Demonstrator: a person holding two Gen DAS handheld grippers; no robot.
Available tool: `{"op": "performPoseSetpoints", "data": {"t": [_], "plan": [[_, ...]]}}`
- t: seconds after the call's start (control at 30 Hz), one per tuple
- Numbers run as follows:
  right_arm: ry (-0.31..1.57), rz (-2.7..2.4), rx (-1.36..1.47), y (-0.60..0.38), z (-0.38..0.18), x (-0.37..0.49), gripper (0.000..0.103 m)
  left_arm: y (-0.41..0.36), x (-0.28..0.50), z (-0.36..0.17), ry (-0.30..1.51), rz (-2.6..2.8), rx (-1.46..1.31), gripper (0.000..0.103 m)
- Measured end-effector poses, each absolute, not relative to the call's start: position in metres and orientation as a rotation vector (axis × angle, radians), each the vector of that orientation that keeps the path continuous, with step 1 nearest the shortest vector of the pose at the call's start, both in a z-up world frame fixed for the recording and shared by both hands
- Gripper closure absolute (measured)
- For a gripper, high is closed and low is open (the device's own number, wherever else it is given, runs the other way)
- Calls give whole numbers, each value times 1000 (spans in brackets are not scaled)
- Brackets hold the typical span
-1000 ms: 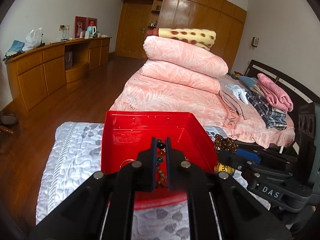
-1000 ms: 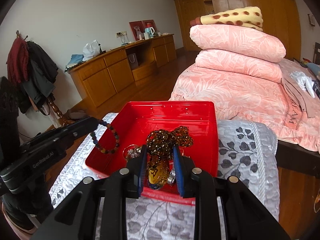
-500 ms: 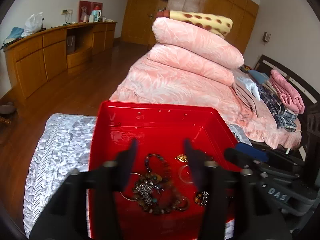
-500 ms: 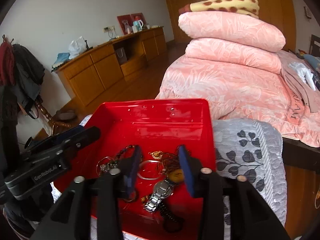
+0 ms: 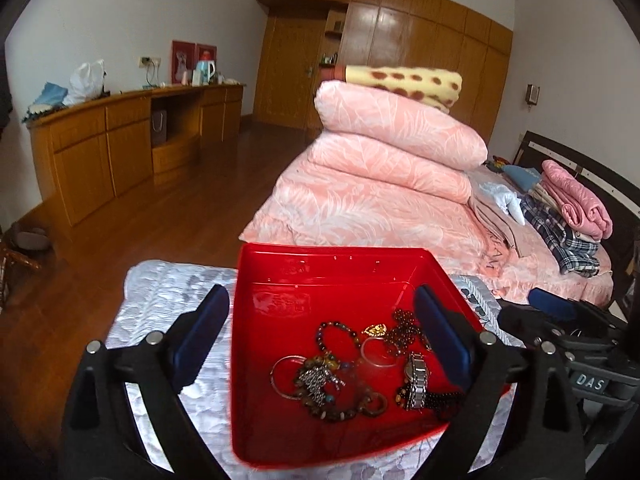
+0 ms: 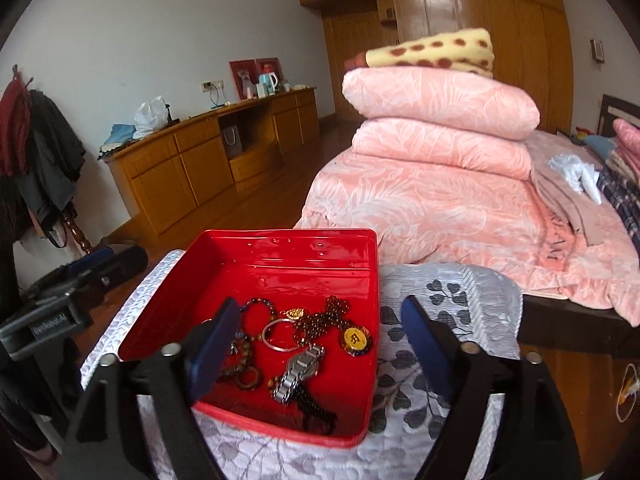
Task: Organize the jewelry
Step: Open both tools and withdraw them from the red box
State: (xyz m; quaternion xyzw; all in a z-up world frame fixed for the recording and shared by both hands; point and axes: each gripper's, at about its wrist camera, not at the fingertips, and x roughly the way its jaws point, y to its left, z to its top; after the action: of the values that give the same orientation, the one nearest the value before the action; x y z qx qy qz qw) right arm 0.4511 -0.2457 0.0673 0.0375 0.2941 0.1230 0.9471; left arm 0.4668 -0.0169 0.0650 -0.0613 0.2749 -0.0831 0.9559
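Silver quilted cloth (image 6: 440, 288) carries the red tray (image 5: 320, 256) of jewelry (image 5: 344, 364); left claw (image 5: 320, 336) and right claw (image 6: 320, 332) are both opening, empty.

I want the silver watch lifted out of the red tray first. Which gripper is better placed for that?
Probably the right gripper: the silver watch lies centred between its opening, empty jaws. For the left gripper it sits off near the right finger.

We see the left gripper (image 5: 322, 330) tilted downward, jaws opening wide, blue pads (image 5: 199, 330) spread apart with nothing pinched between them. The right gripper (image 6: 318, 344) is pitched down the same way, jaws opening too, pads (image 6: 424, 344) apart and gripping nothing. Each gripper shows at the edge of the other's view.
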Motion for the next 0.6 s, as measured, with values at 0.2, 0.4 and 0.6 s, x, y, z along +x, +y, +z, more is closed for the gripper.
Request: {"op": "performPoseSetpoints", "data": {"t": [0.2,0.4,0.6], "plan": [[565,264,77,-245,75,415,6,-10,425,73,511,-173,-114,7],[536,271,91,-248,79,381,6,-5,386,74,487,-177,-111,6],[495,280,91,-248,79,347,6,0,350,72,463,-176,-110,6]]}}
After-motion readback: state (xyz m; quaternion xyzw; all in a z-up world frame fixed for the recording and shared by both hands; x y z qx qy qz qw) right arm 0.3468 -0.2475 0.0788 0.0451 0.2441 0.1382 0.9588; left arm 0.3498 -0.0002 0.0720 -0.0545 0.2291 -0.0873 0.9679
